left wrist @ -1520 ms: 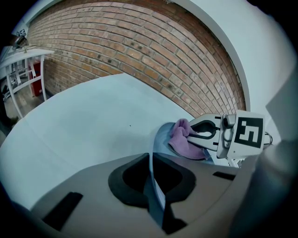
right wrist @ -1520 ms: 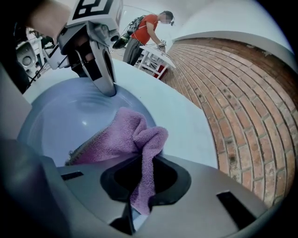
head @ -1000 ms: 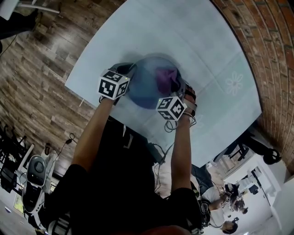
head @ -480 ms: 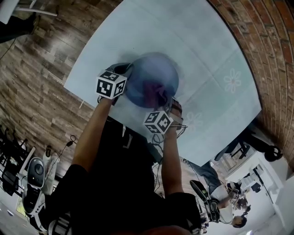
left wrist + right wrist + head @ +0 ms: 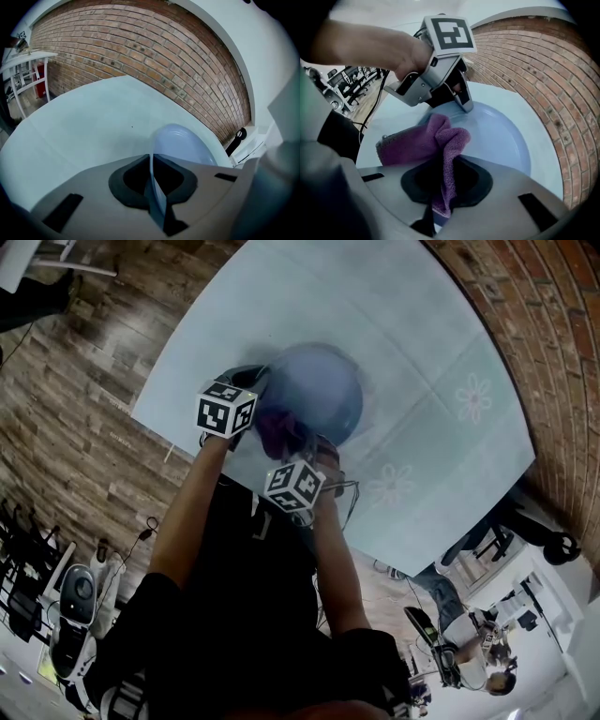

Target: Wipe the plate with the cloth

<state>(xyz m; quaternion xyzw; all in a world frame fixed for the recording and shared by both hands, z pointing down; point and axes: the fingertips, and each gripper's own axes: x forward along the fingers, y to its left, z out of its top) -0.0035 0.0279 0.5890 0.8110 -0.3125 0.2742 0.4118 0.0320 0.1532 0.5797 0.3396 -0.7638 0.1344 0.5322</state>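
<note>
A round blue plate (image 5: 319,390) is over the light blue table (image 5: 422,343), close to the table's near edge. I cannot tell if it lies flat on the table.

The left gripper (image 5: 246,390) is at the left side of the plate. In the left gripper view its fingers (image 5: 126,183) are clenched on the plate's thin rim, and the rim runs right between them. The rest of the plate (image 5: 185,145) sticks out past them, toward the brick wall (image 5: 140,51).

The right gripper (image 5: 298,451) is on the near side of the plate, just beside the left one. Its fingers (image 5: 417,180) are pinched tight on a purple cloth (image 5: 436,140). The cloth is bunched up and touches the near left part of the plate (image 5: 501,136). One flat end of it reaches out to the left. From the head view the cloth (image 5: 279,432) sits between the two grippers.

In the right gripper view, the left gripper (image 5: 464,104) bites the far rim of the plate.

Two pale flowers (image 5: 473,397) are printed on the right part of the table. A wooden floor (image 5: 75,381) is on the left.
</note>
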